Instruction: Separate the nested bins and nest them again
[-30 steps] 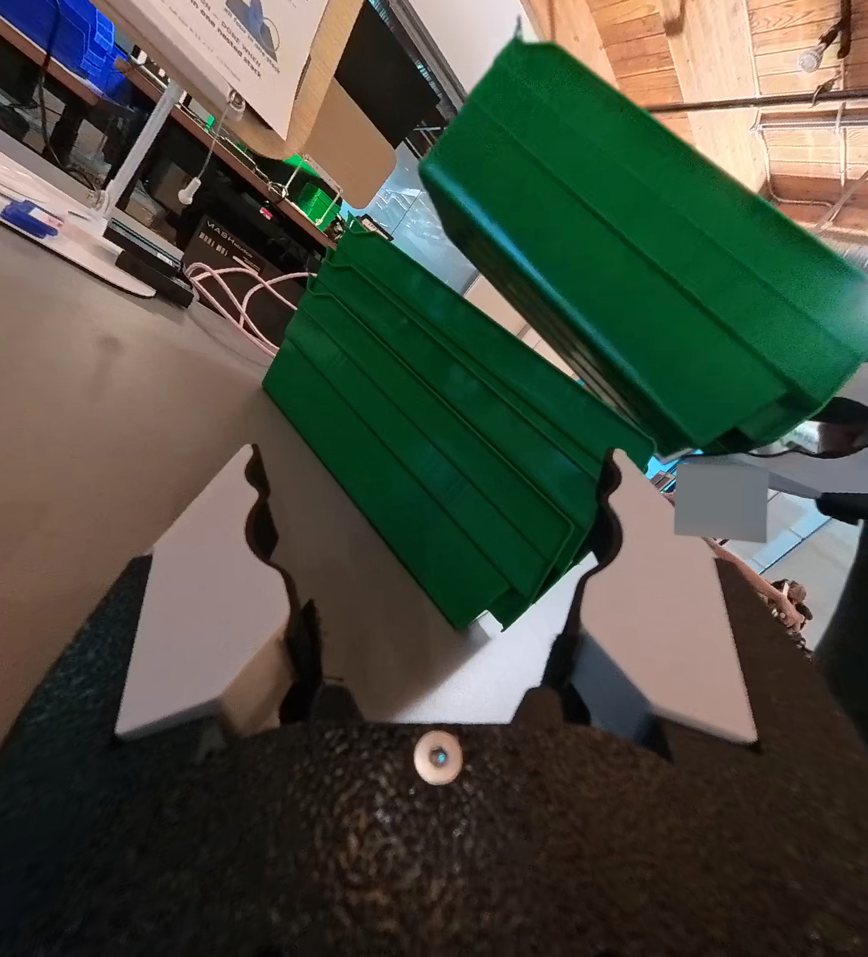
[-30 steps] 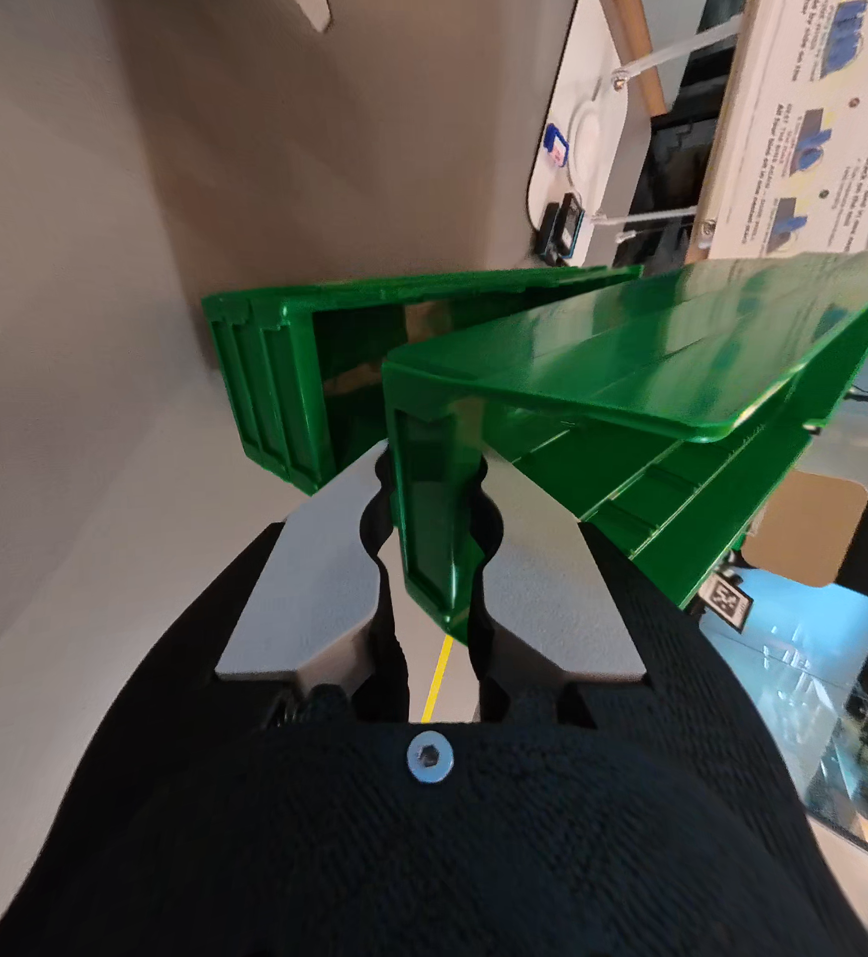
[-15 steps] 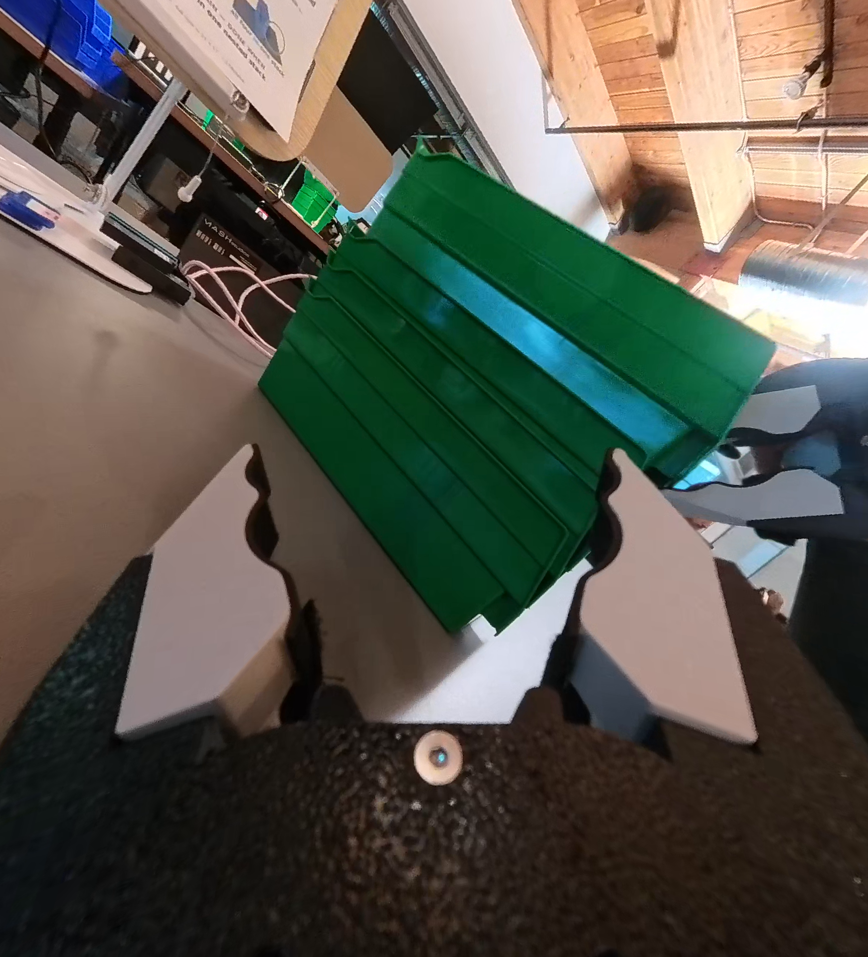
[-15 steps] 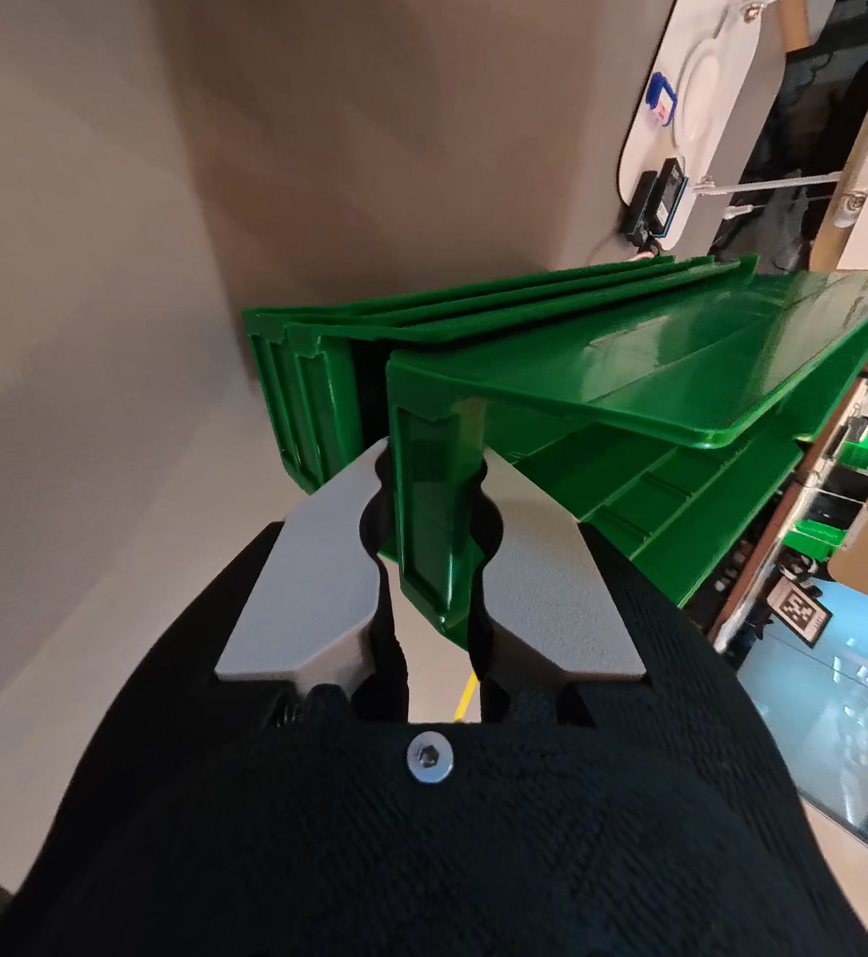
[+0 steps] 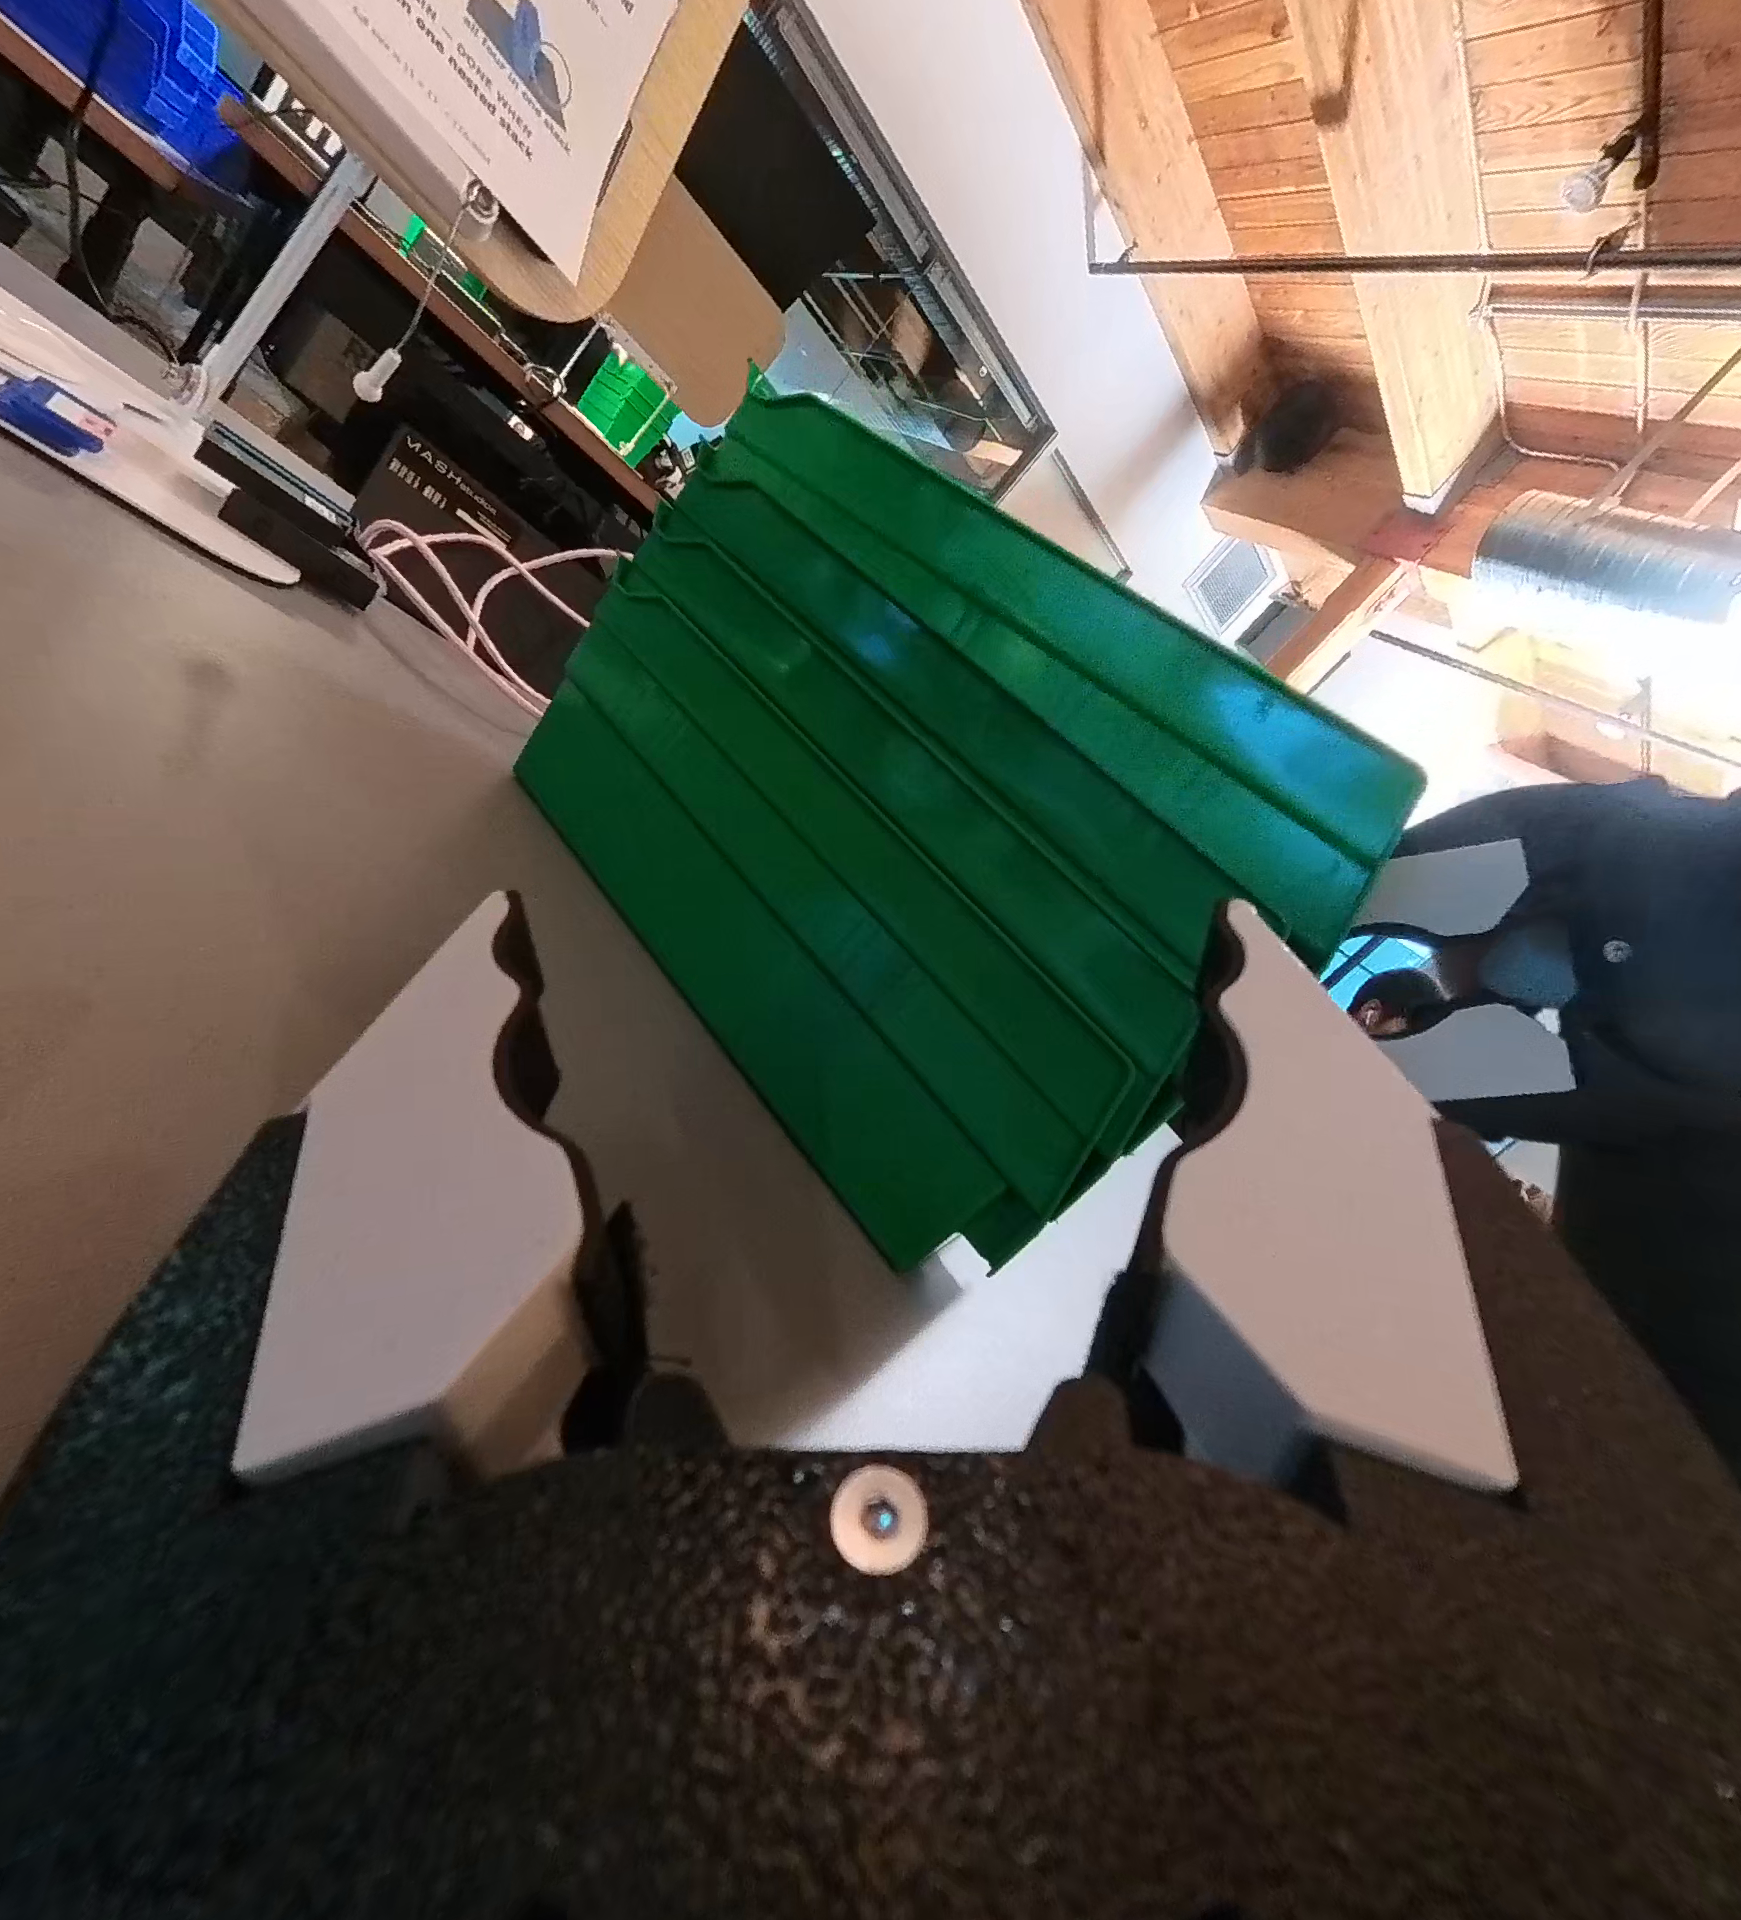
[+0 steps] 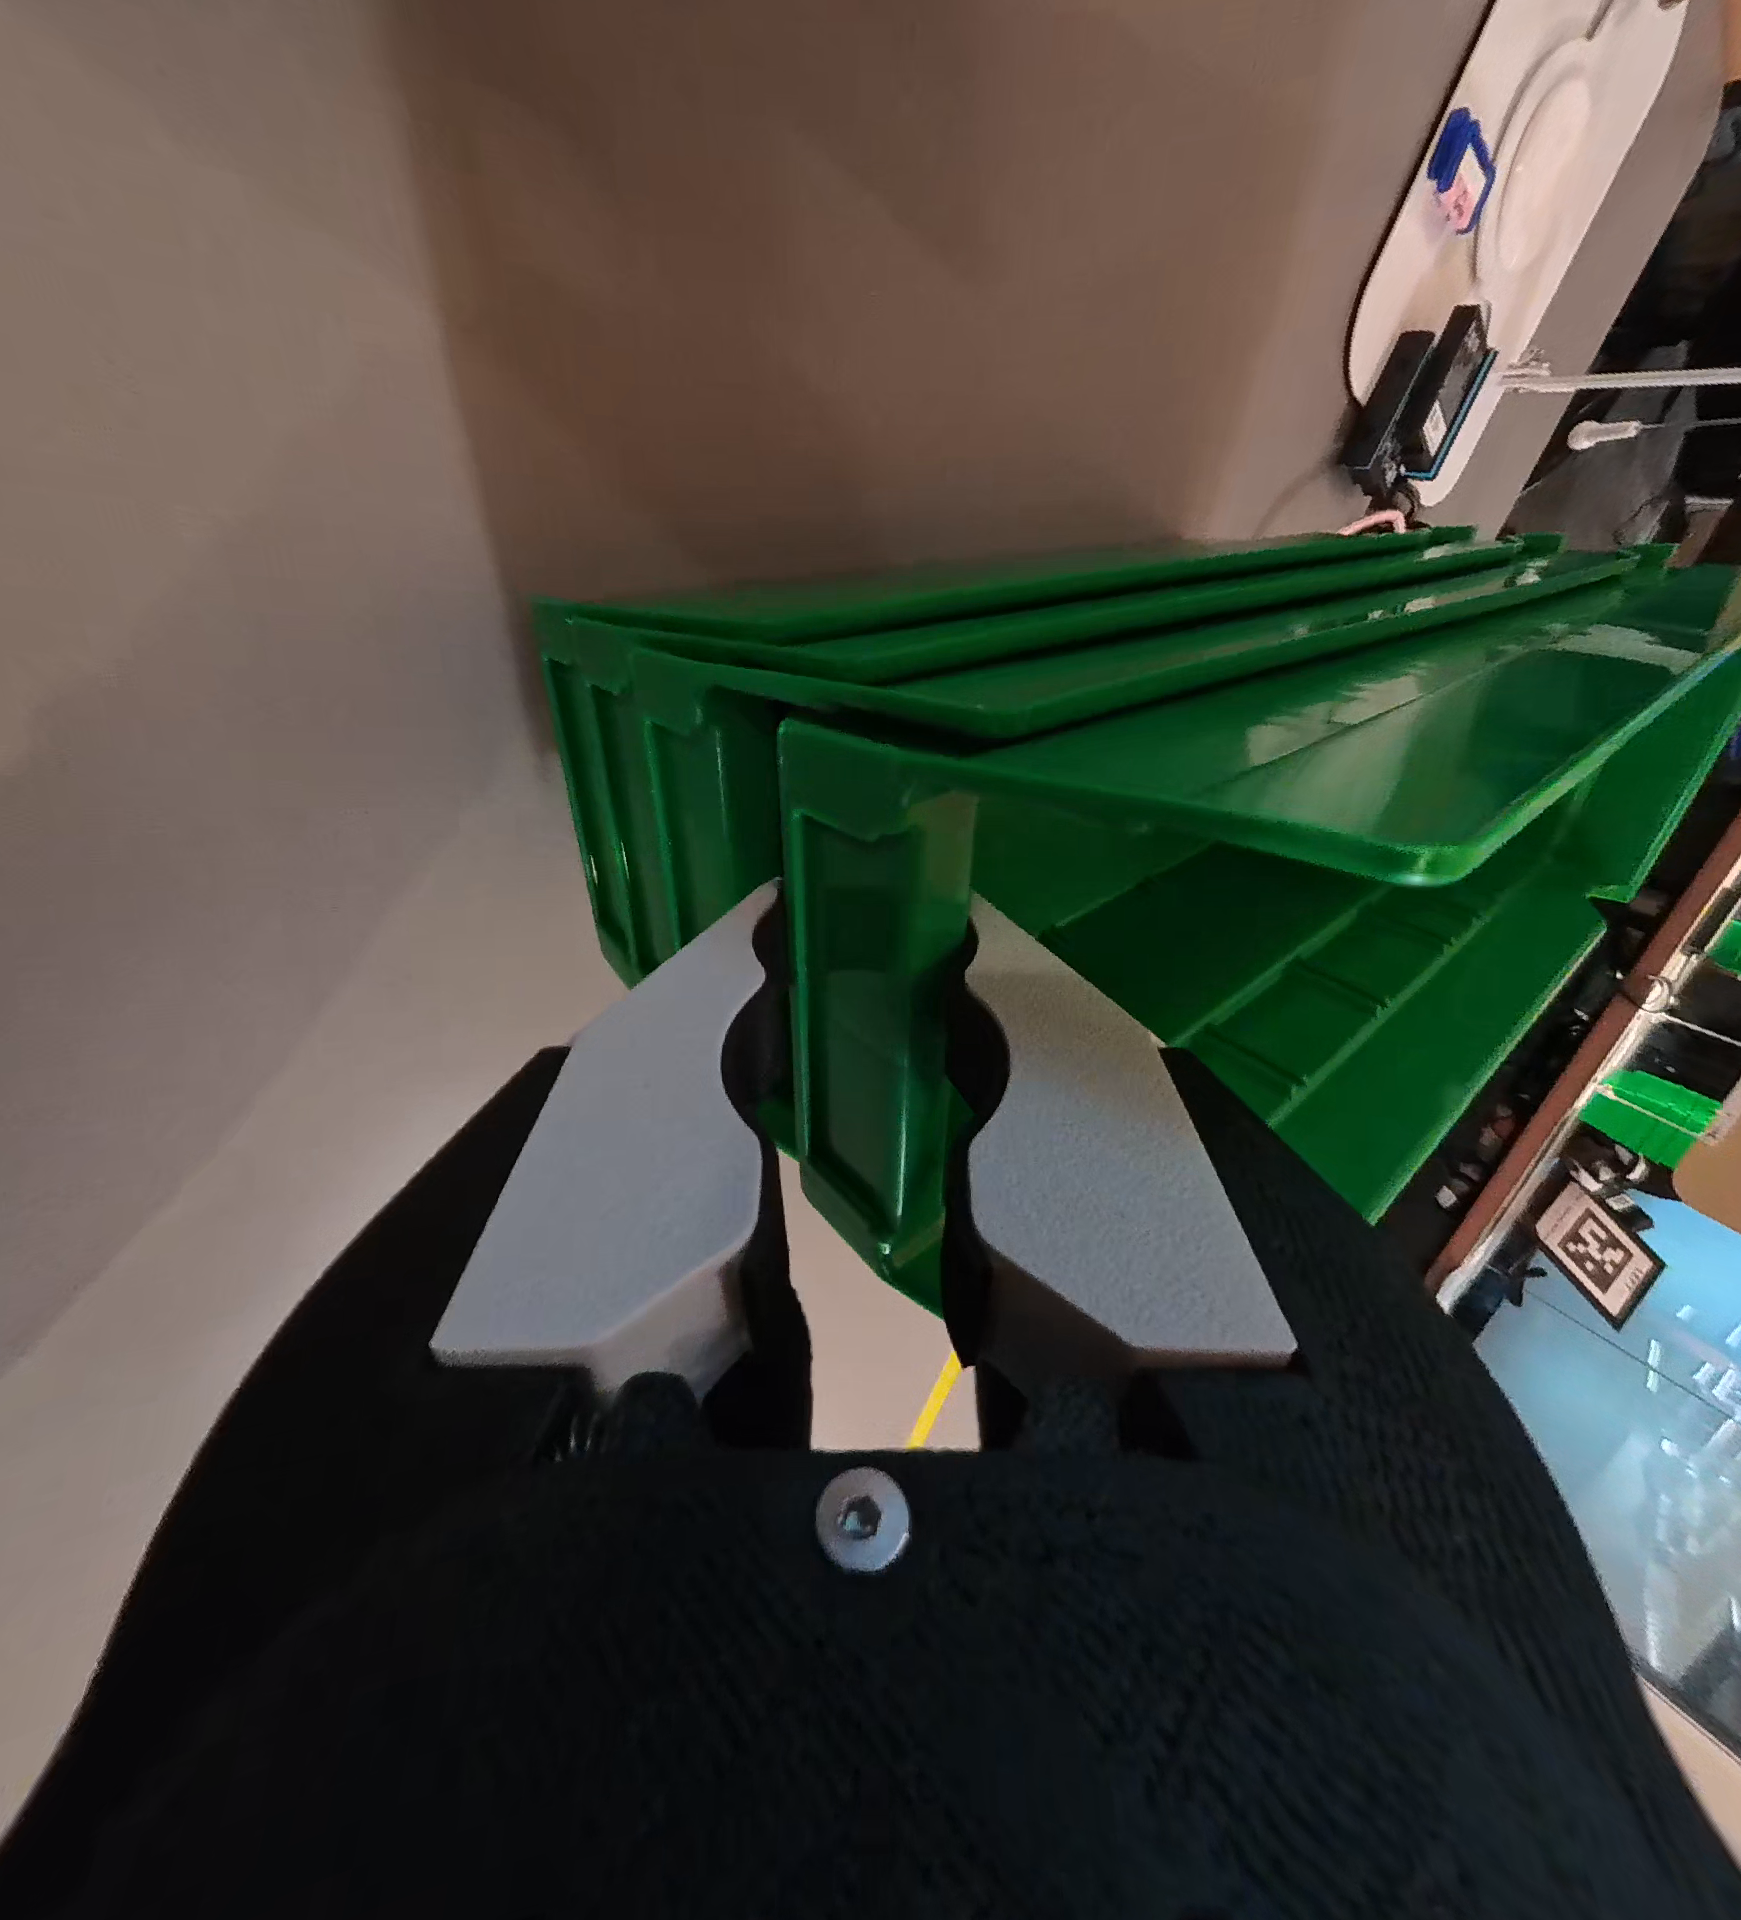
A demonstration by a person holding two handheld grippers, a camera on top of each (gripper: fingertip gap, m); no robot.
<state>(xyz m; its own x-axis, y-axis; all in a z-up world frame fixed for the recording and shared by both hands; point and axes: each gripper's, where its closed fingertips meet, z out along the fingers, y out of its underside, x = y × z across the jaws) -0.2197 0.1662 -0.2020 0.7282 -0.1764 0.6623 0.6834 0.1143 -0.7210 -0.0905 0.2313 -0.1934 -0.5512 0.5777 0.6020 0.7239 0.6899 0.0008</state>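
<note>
The right claw (image 6: 871, 1049) is clamped on the end wall of the top green bin (image 6: 1313, 790), centre of the right wrist frame; that bin is set into the stack of nested bins (image 5: 845, 935), which sits on the grey desk (image 5: 170, 831) mid-frame in the left wrist view. The left claw (image 5: 866, 1039) is held spread wide w/ nothing between its fingers, low in the frame, just beside the stack's near corner.

Risks, as judged: the top bin looks not fully seated, its rim sits prouder than the others, so if released now it could be left cocked or jammed. If pressed down off-centre by one end only, the whole stack could be tipped or slid, since nothing is braced by the left claw.
</note>
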